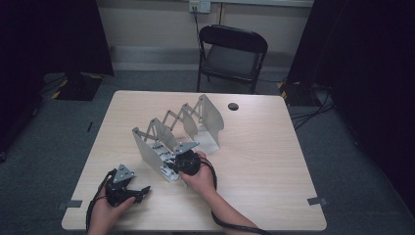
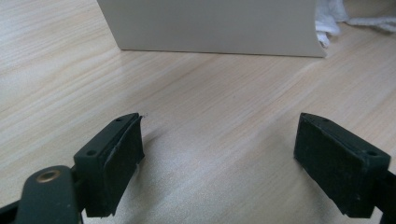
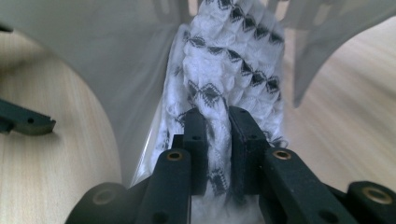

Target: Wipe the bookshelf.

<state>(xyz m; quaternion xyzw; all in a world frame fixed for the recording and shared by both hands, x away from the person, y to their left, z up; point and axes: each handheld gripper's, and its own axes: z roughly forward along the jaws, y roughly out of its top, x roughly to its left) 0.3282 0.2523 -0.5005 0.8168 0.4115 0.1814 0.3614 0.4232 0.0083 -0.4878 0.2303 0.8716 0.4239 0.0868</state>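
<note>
High view, rack: a grey folding rack [image 1: 178, 134] is standing on the worktop [image 1: 264, 161], running from near the middle toward the back edge.
High view, right gripper: the right gripper [image 1: 172, 165] is reaching into the rack's near end, where a white cloth with dark marks [image 1: 164, 155] is lying between the plates.
High view, left gripper: the left gripper [image 1: 142, 192] is resting near the front left corner, well apart from the rack.
Left gripper view: the left gripper [image 2: 219, 163] is lying low over bare worktop [image 2: 210, 102] with its jaws standing wide and nothing between them; a rack plate [image 2: 210, 25] is standing ahead.
Right gripper view: the right gripper [image 3: 215, 140] is clenching a fold of the cloth [image 3: 229, 60], its jaws nearly together, pads pressing the fabric; the cloth is sitting in the rack [image 3: 107, 60] between two grey plates.
</note>
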